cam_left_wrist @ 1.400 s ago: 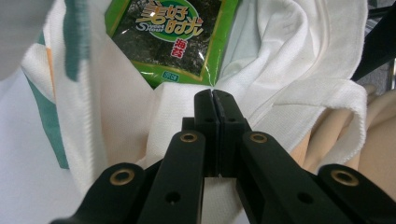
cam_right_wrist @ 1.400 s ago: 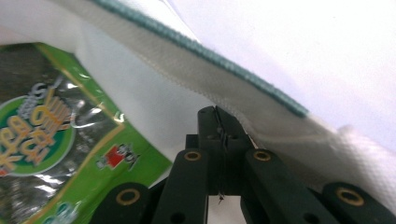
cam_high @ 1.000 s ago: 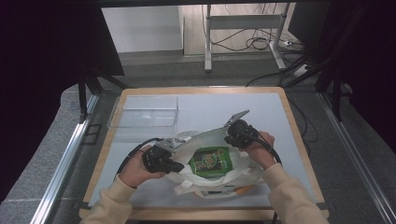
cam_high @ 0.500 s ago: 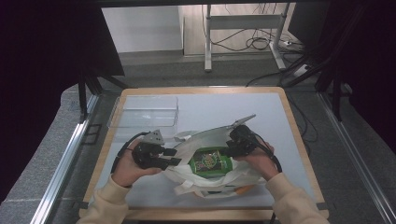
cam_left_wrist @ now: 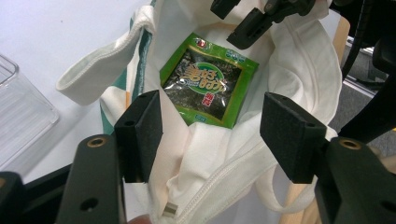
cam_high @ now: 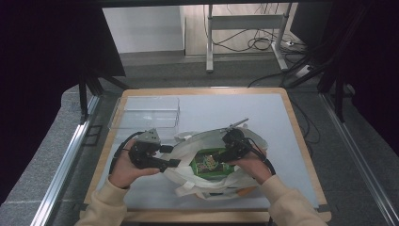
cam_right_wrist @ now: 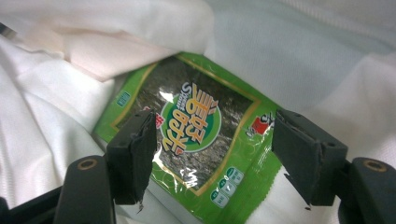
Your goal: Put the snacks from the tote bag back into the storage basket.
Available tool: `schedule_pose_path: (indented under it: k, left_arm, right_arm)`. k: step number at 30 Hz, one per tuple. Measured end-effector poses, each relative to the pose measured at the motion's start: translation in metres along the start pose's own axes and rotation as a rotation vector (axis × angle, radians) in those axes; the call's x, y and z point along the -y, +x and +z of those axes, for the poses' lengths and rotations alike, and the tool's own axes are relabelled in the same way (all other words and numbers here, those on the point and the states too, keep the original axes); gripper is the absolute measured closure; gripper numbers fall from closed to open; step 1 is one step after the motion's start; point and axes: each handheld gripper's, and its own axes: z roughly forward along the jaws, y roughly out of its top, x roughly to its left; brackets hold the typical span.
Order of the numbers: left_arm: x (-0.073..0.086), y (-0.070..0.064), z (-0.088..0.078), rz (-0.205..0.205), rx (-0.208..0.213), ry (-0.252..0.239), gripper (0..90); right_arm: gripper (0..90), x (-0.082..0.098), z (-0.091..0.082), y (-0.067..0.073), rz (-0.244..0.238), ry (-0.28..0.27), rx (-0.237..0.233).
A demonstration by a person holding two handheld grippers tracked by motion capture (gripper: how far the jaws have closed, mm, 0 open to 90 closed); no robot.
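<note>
Right hand-held gripper (cam_right_wrist: 212, 158) open just above seaweed packet (cam_right_wrist: 196, 140) in bag (cam_high: 188, 176)

Both forearms, in pale sleeves, come in from the near edge of the desk (cam_high: 291, 141) and angle toward each other. The left hand (cam_high: 123, 168) grips the left gripper (cam_high: 173, 163), which points across toward the right one, jaws just opened and standing apart with nothing pressed. The right hand (cam_high: 251, 165) holds the right gripper (cam_high: 225, 157), seemingly tilted downward, jaws likewise just opened, gripping nothing.
</note>
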Motion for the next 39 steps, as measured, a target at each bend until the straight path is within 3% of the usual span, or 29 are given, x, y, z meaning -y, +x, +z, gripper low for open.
schedule_pose_path:
  k: [12,22,29,39]
  left_arm:
    - [0.001,-0.001,0.003,-0.011,0.003,0.005,36.1]
    - [0.001,-0.001,0.004,0.003,0.003,0.016,35.6]
    - [0.001,-0.002,0.005,-0.002,0.005,0.014,35.3]
    - [0.001,-0.003,0.007,0.000,0.005,0.017,35.0]
  right_arm:
    - [31.8,0.003,0.012,-0.002,0.040,0.070,0.026]
    - [31.7,0.003,0.028,-0.005,0.054,0.140,0.083]
    - [31.2,0.005,0.042,-0.014,0.107,0.190,0.096]
    - [29.6,0.009,0.050,-0.020,0.170,0.206,0.049]
